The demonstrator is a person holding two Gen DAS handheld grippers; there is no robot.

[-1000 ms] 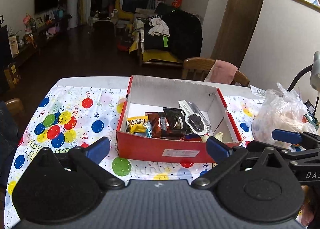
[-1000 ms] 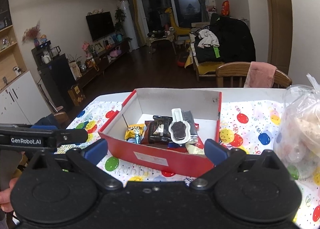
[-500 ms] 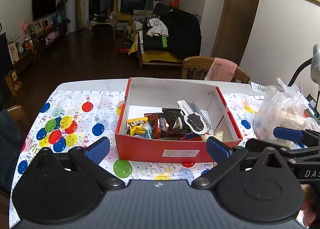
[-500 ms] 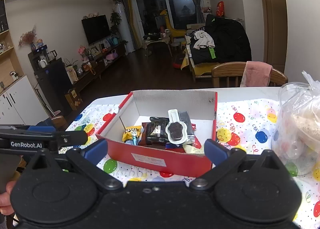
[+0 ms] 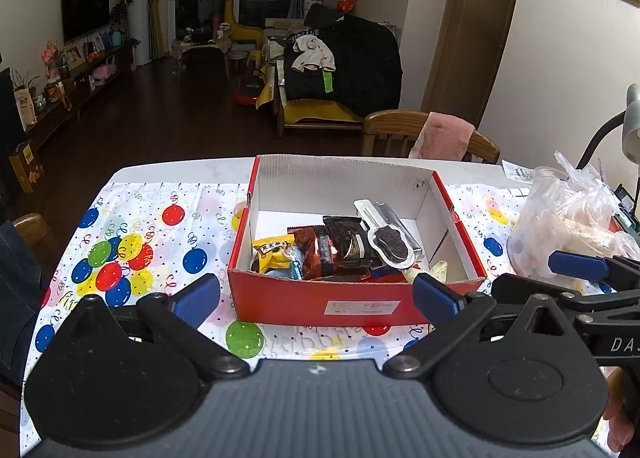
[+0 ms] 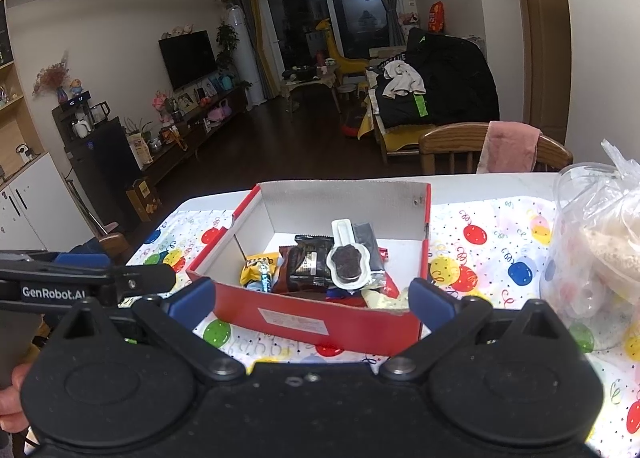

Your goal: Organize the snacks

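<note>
A red cardboard box with a white inside stands on the balloon-print tablecloth. It holds several snack packs: a yellow pack, dark brown packs and a clear pack with a dark cookie. The box also shows in the right wrist view. My left gripper is open and empty, in front of and above the box. My right gripper is open and empty, also in front of the box. Each gripper shows at the edge of the other's view.
A clear plastic bag of food stands on the table right of the box, also in the right wrist view. A wooden chair with a pink cloth is behind the table. A desk lamp arm rises at far right.
Both grippers have drawn back and up a little from the box. Nothing was picked up or let go; the snacks lie as before.
</note>
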